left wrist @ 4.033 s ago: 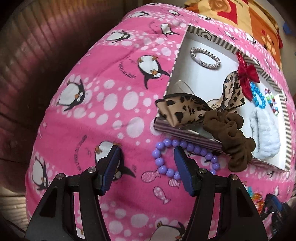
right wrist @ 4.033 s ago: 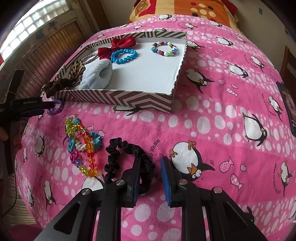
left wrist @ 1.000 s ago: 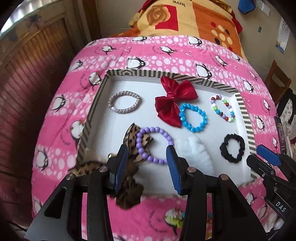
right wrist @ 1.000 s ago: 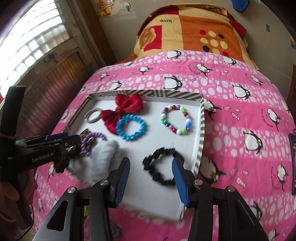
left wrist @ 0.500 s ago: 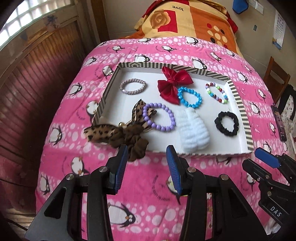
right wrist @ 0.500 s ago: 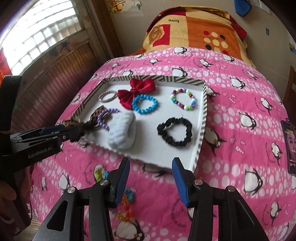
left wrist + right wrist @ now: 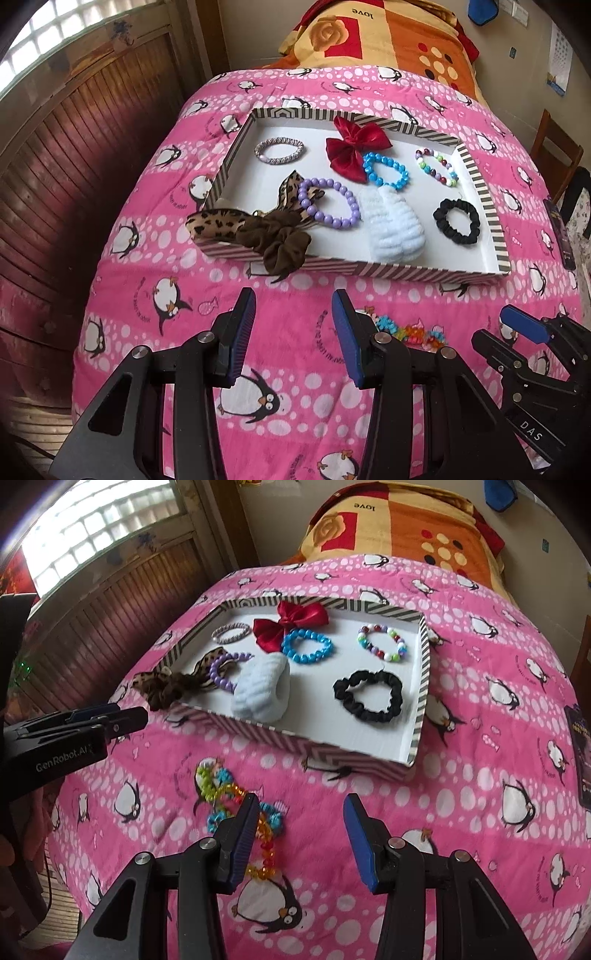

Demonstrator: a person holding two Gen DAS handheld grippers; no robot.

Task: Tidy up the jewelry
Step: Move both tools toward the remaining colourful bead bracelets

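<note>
Multicolour bead tangle lies on bed's near edge, touching right tongs; left tongs farther. Both gape, empty.

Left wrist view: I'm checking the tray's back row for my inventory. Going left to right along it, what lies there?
Silver bracelet → red bow → blue bracelet → multicolour bracelet.
</note>
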